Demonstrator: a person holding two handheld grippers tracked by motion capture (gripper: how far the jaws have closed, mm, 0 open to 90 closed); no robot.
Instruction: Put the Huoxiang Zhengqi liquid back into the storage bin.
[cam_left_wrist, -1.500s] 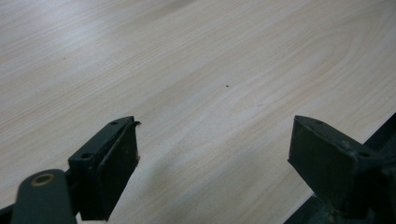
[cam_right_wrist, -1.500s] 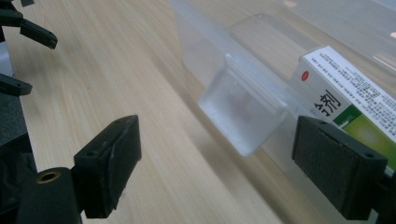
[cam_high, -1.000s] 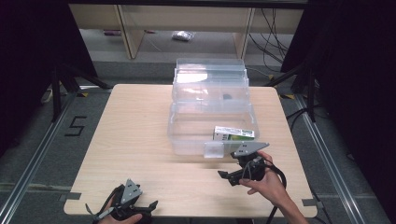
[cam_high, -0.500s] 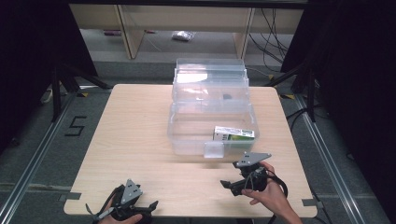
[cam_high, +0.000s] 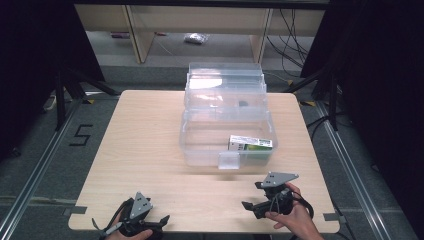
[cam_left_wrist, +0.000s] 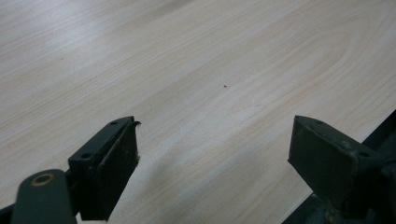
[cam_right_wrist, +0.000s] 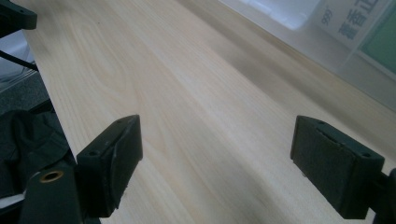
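High view, hidden parts: the left gripper (cam_high: 134, 220) sits at the table's near edge, its hand cut off by the bottom of the picture; the right hand (cam_high: 292, 220) is cut off at the wrist.
Left gripper state: released, jaws wide apart over bare wood, grasping nothing.
Right gripper (cam_high: 262, 202) state: released too, jaws spread wide with only tabletop between them.
Nearest thing: a clear plastic box (cam_high: 200, 145) stands at the middle of the table, well apart from the left gripper and near the right one, not touched by either.
Inside the box: a flat green-and-white carton (cam_high: 251, 144) lies in the right front corner; its small print cannot be read from above.
Right gripper view, hard to make out: the carton (cam_right_wrist: 369, 32) is cut off by the top corner and blurred behind the box wall, showing a few large characters.
Materials: table (cam_high: 135, 150) of pale wood-grain laminate with rounded corners; box of see-through plastic with a hinged lid standing open behind it and a small square latch tab (cam_high: 229, 161) in front.
Jaw shape: black, blocky pads with matte faces.
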